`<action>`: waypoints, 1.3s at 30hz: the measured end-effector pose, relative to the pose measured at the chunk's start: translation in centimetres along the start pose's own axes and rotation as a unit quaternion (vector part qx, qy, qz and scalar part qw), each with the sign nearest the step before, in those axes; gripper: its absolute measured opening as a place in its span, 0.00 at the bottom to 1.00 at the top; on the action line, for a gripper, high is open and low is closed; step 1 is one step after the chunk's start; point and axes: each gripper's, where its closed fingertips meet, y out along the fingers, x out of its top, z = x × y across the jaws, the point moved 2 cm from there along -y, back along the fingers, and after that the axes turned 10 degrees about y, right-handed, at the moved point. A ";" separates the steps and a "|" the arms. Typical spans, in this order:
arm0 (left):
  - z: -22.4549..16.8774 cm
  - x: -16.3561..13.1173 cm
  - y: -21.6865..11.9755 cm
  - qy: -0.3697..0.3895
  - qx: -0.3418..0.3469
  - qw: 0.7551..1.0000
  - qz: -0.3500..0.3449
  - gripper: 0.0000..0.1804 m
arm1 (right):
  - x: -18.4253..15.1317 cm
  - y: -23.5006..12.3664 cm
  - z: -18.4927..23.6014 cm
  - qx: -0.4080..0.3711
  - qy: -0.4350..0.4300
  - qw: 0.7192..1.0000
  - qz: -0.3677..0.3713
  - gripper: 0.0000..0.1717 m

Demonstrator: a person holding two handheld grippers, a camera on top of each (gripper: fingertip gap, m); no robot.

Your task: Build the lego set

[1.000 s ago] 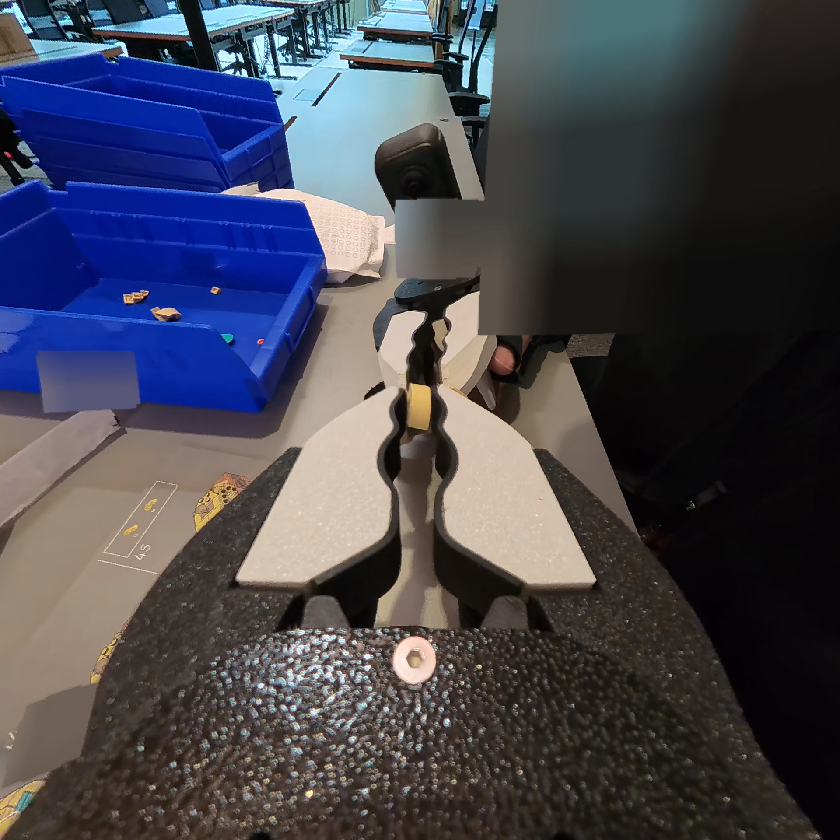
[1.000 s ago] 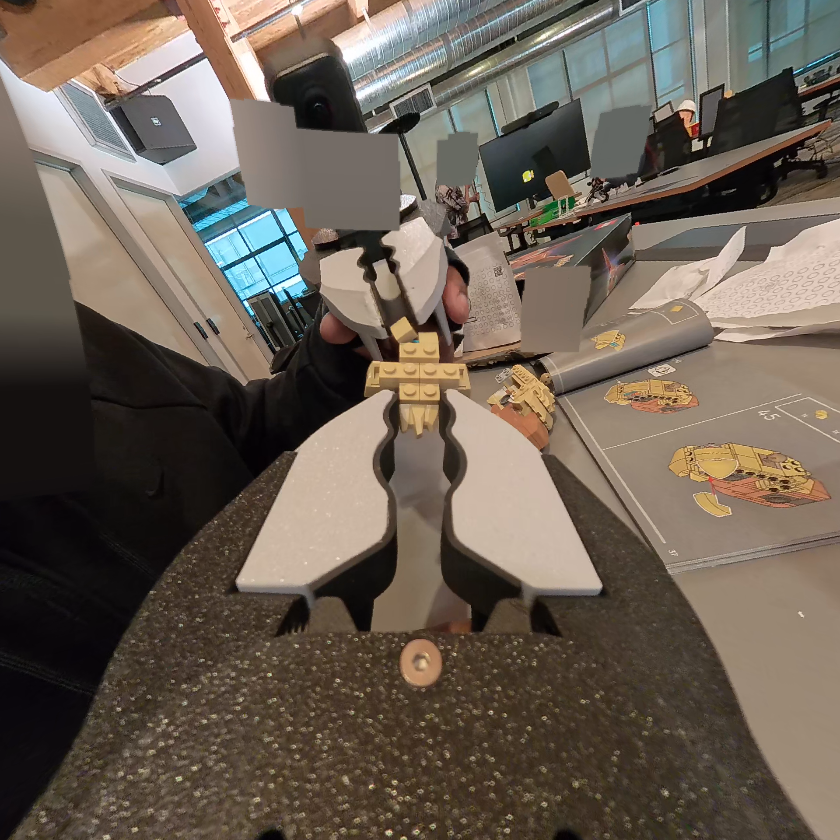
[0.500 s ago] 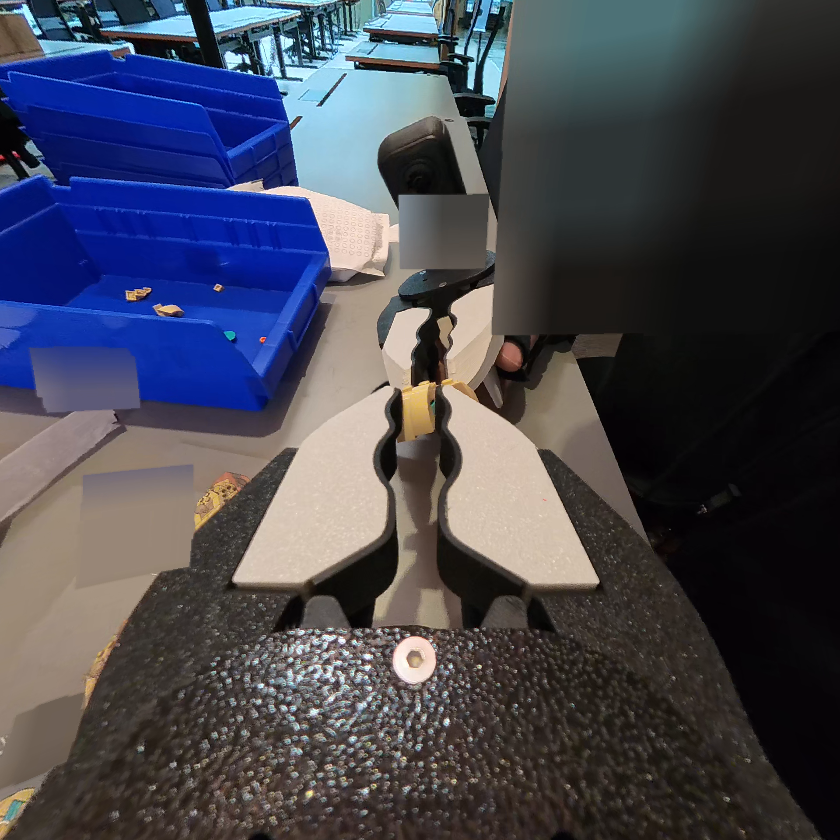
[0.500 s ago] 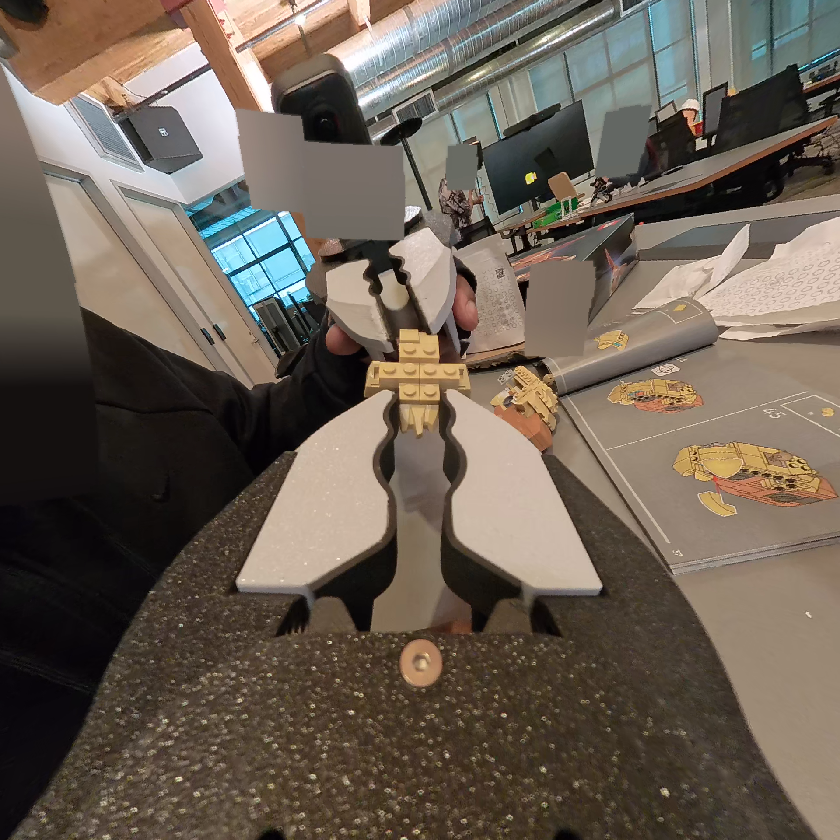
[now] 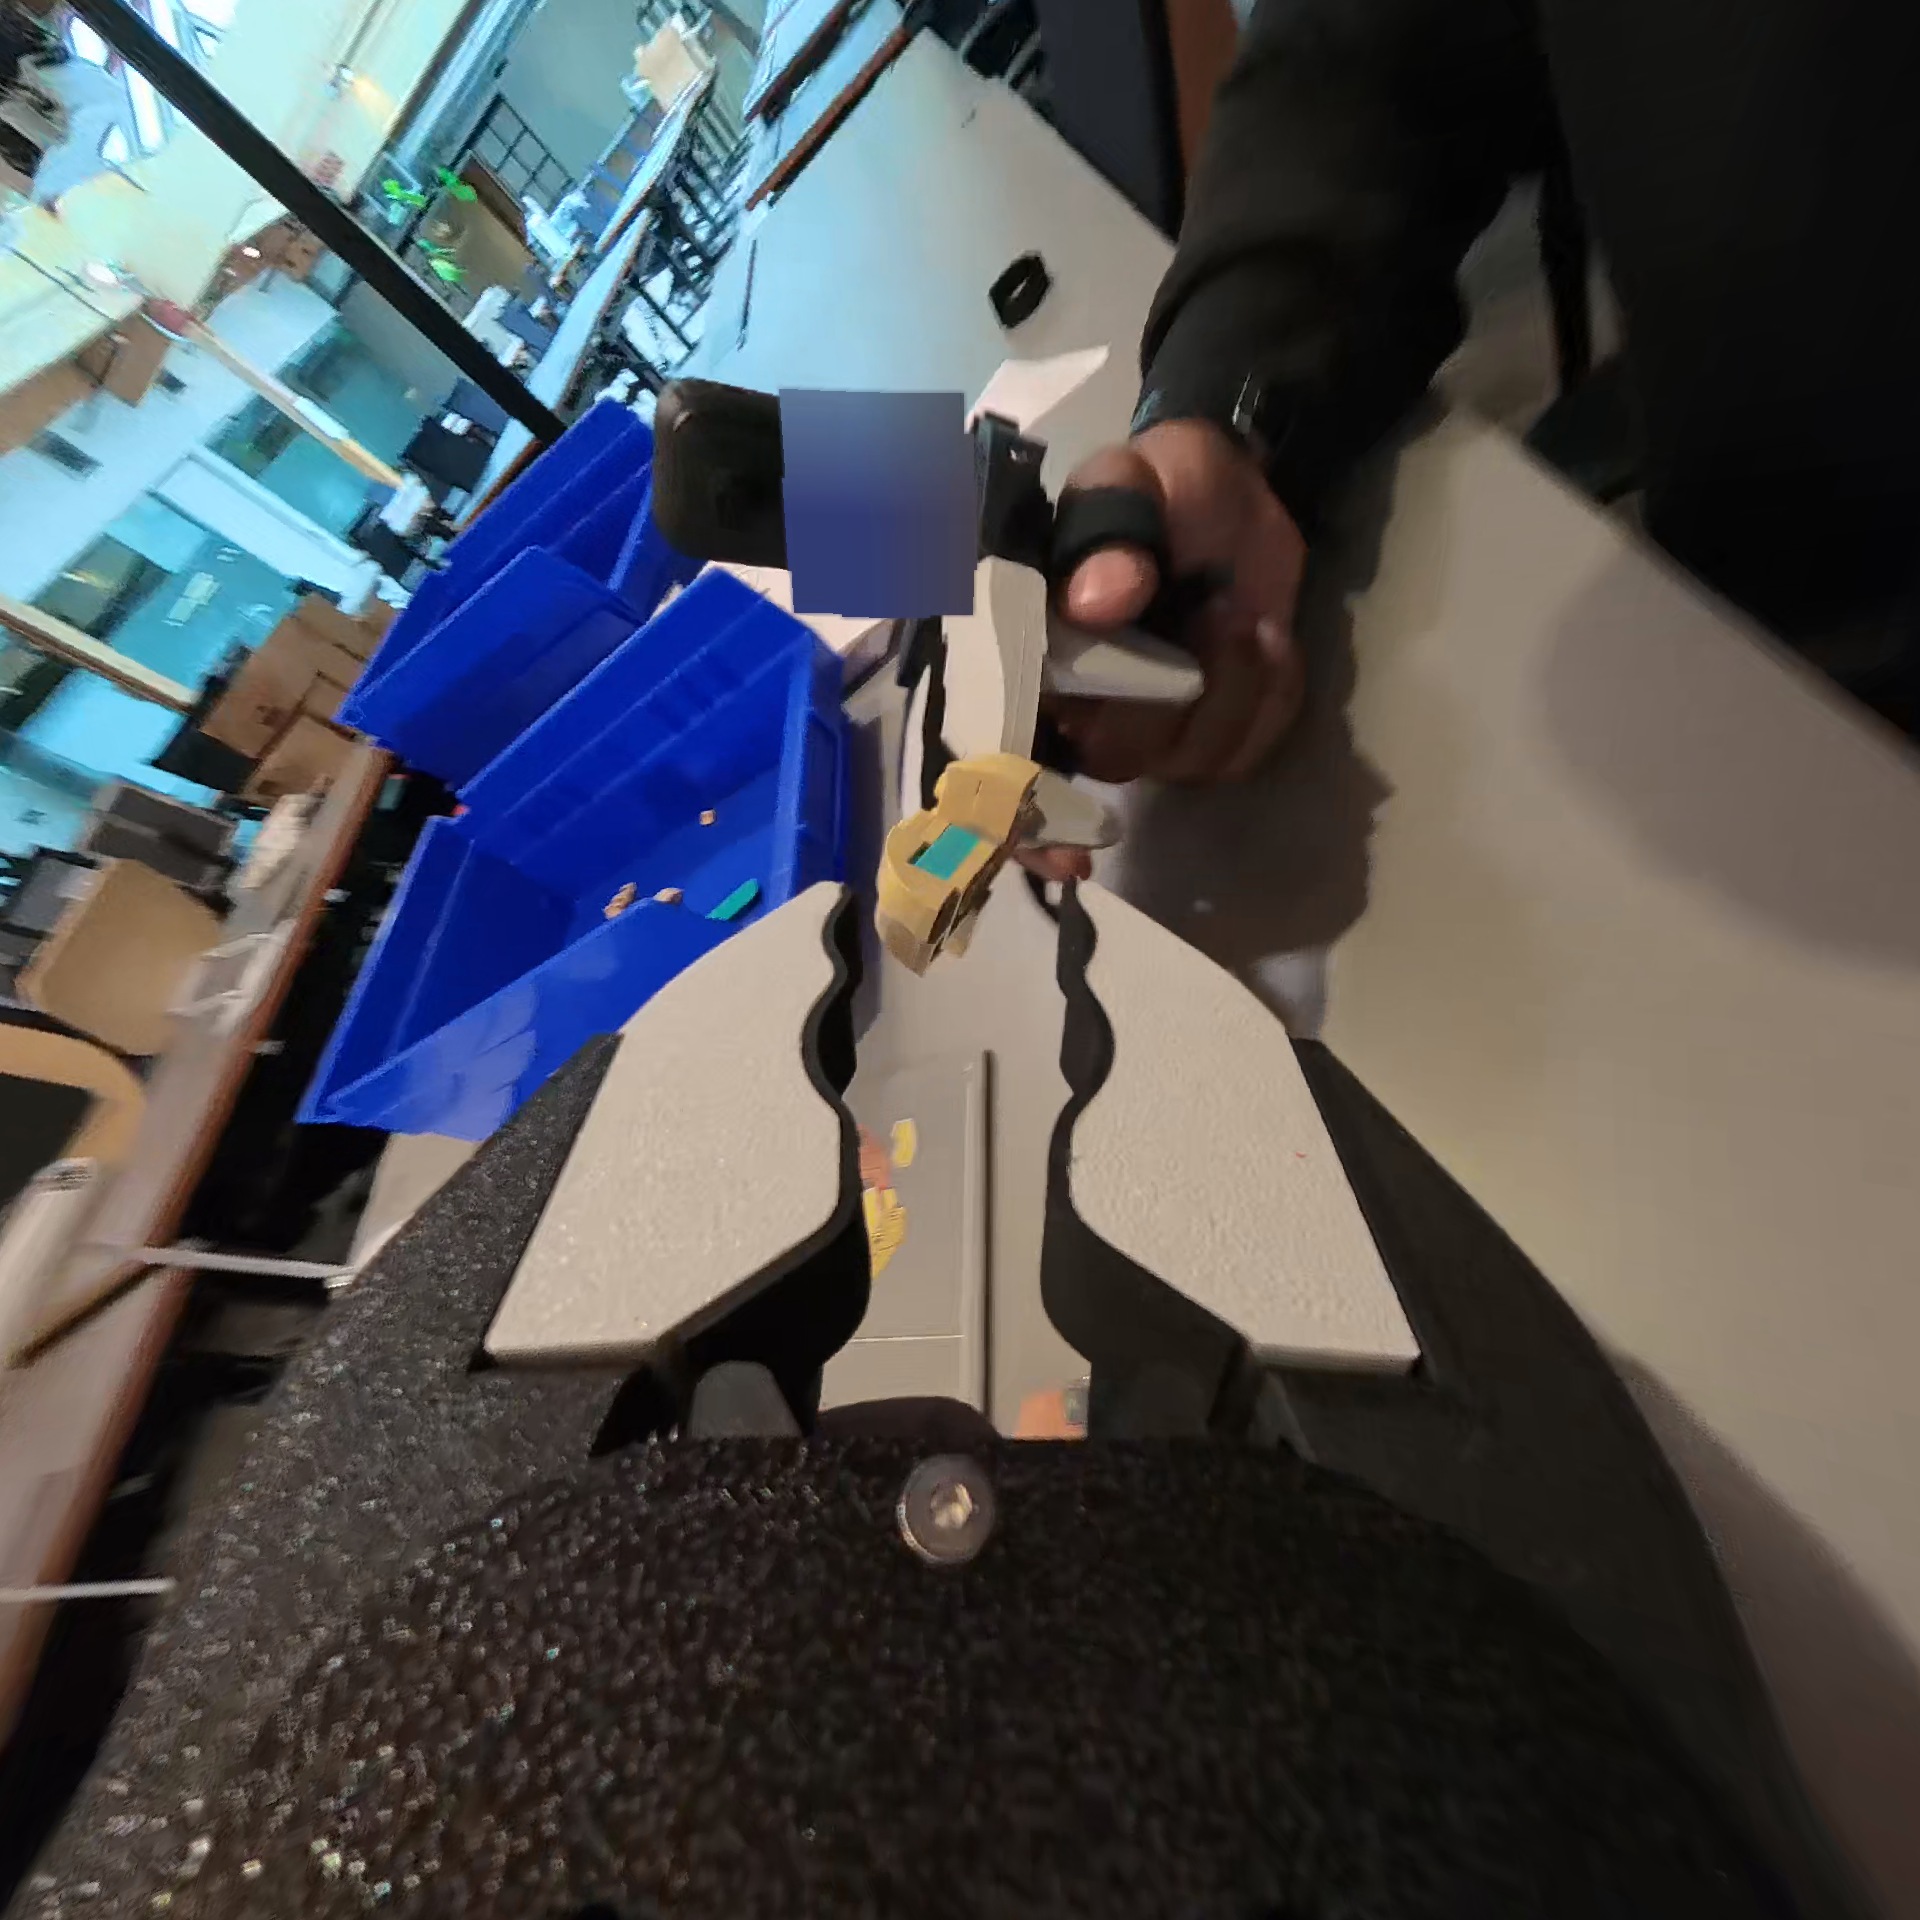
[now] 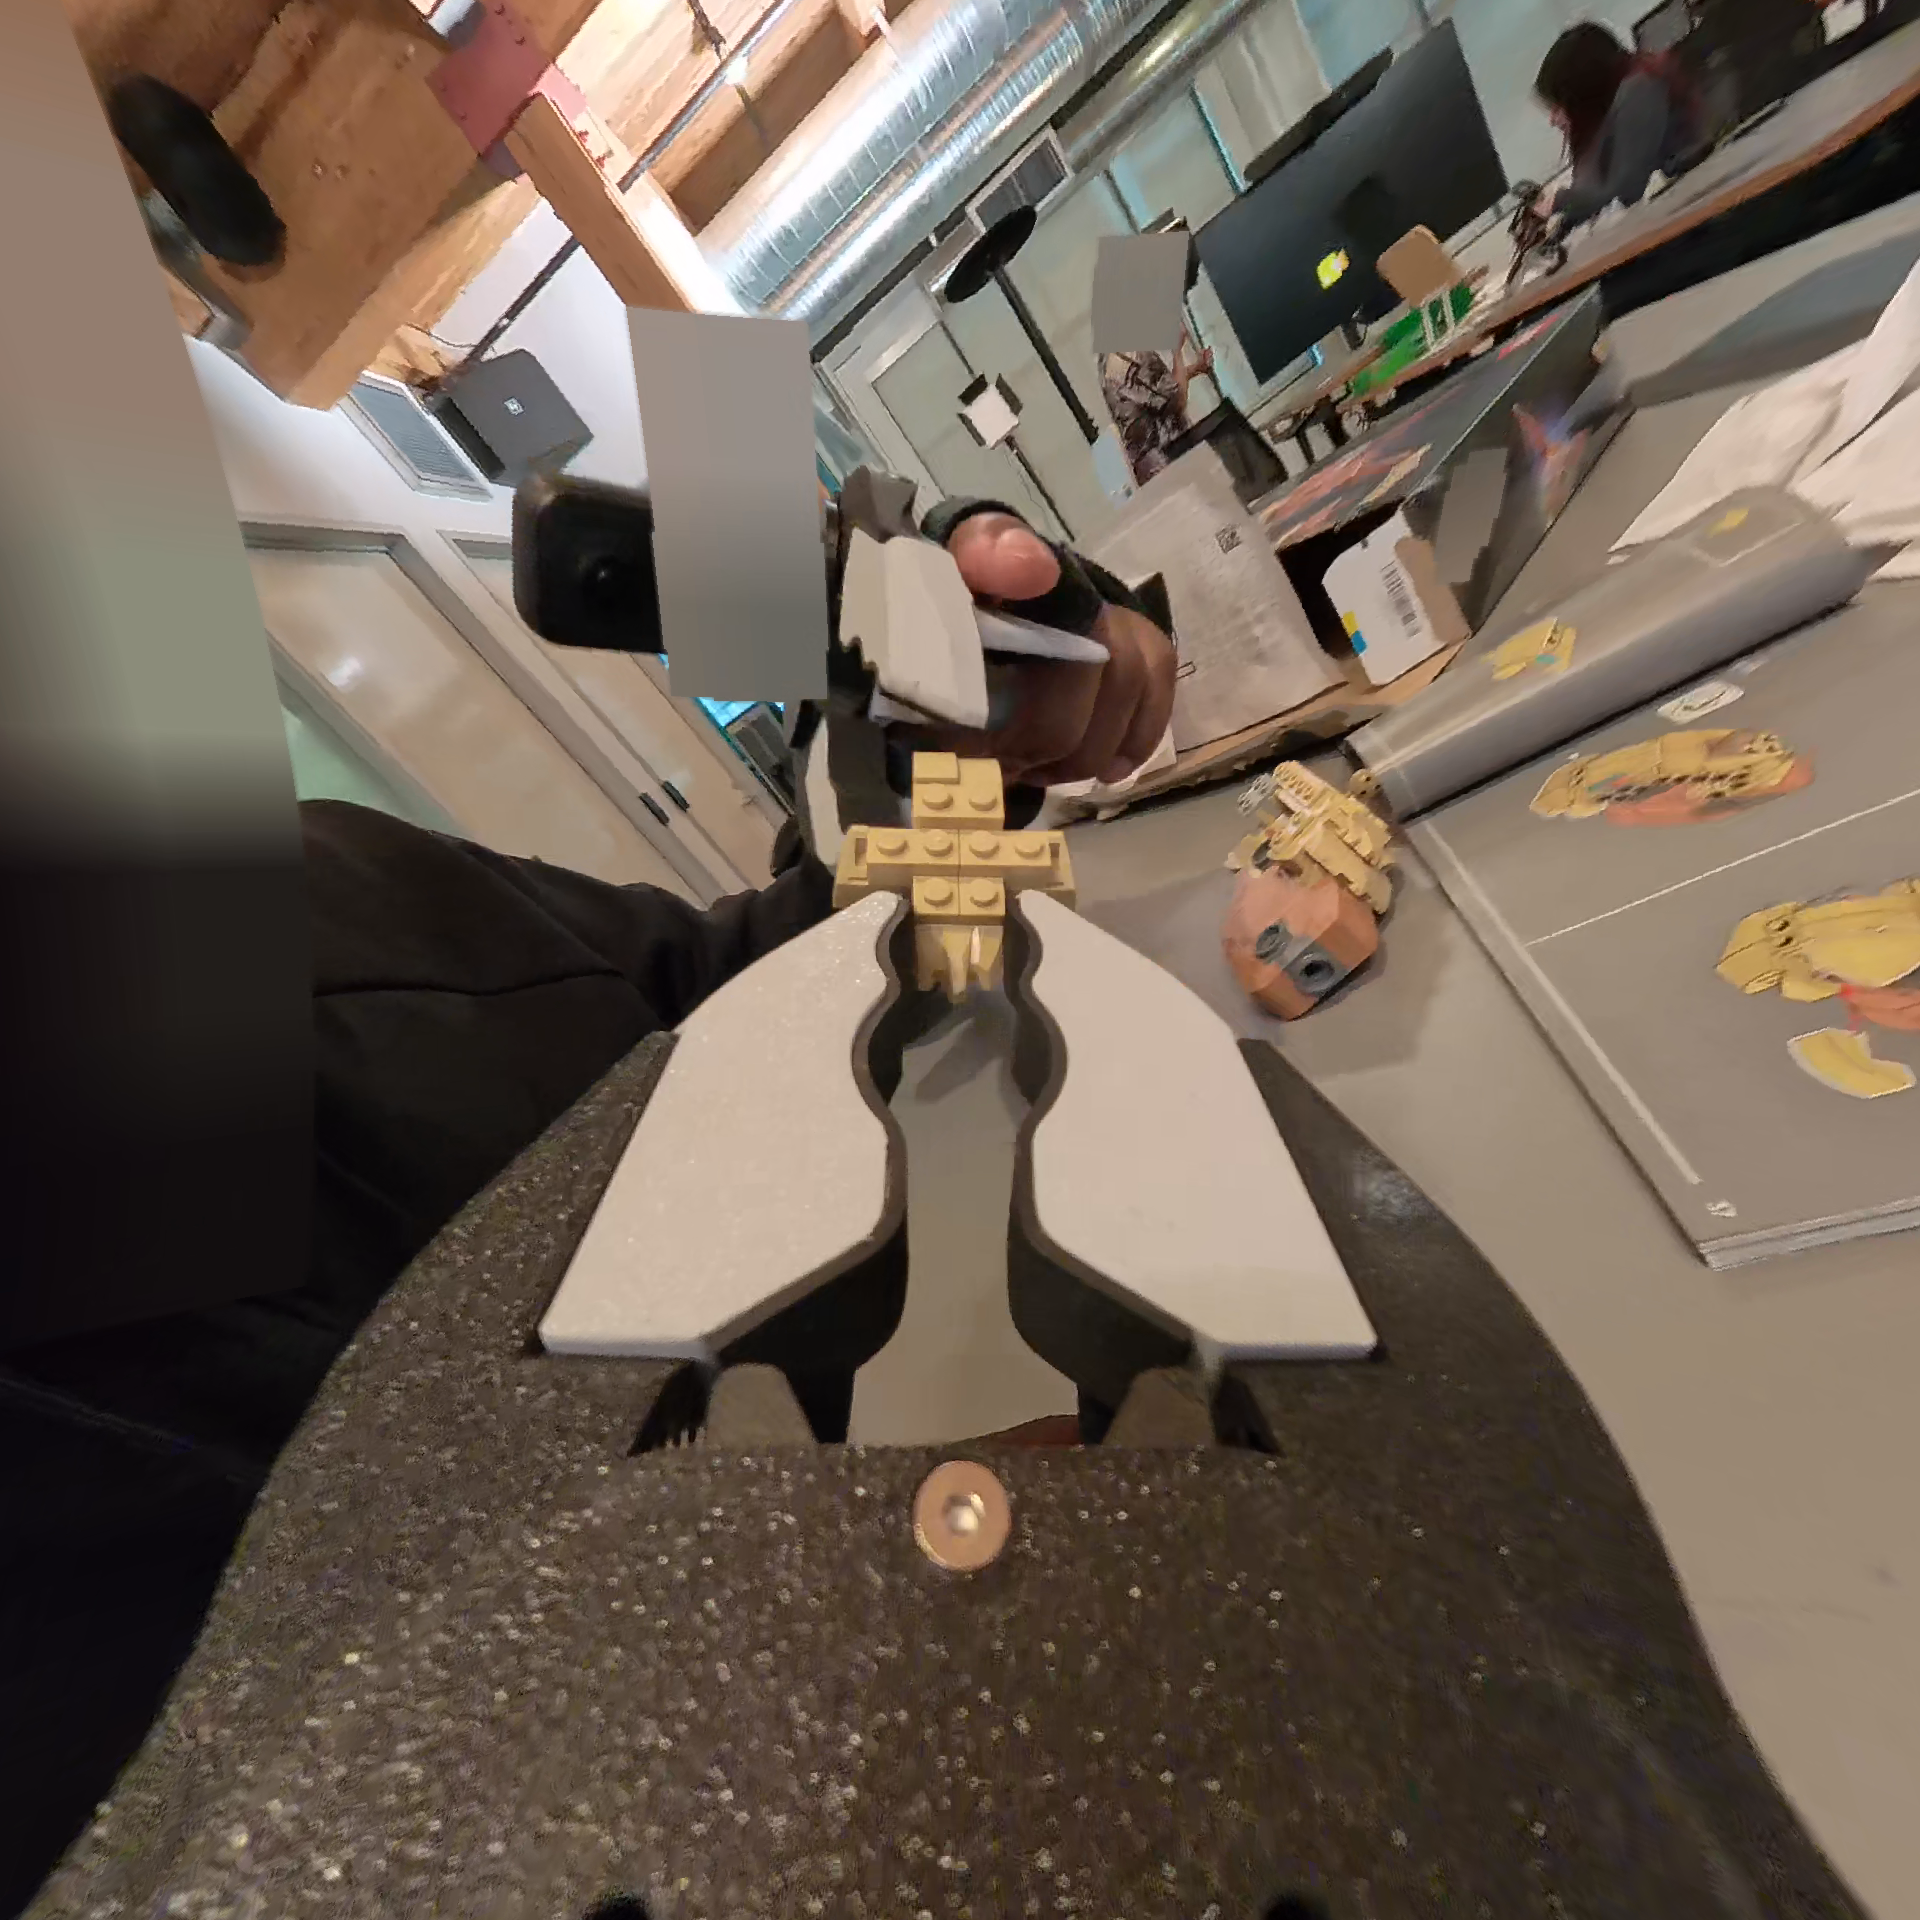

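Right gripper (image 6: 958,914) has the tan brick piece (image 6: 956,852), jaws clamped on its lower end, mid-frame
Left gripper (image 5: 956,914) jaws stand apart with nothing between them, just below the piece; blue bin (image 5: 623,790) upper left, open booklet (image 6: 1662,935) on the table (image 6: 1455,1558) at right

The brick assembly (image 6: 958,852) sits in the right gripper (image 6: 958,914), booklet (image 6: 1714,997) to its right.
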 end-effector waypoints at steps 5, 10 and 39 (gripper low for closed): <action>0.0 0.1 0.2 0.028 0.016 0.999 -0.021 0.20 | -0.3 0.1 -0.2 0.010 0.037 0.999 0.015 0.09; -0.4 -0.2 0.4 0.037 0.007 0.999 -0.030 0.17 | -0.9 0.4 -0.1 0.017 0.057 0.998 0.034 0.09; -0.8 0.1 0.7 0.021 0.007 0.998 -0.057 0.09 | -0.9 0.3 0.1 0.019 0.053 0.998 0.032 0.10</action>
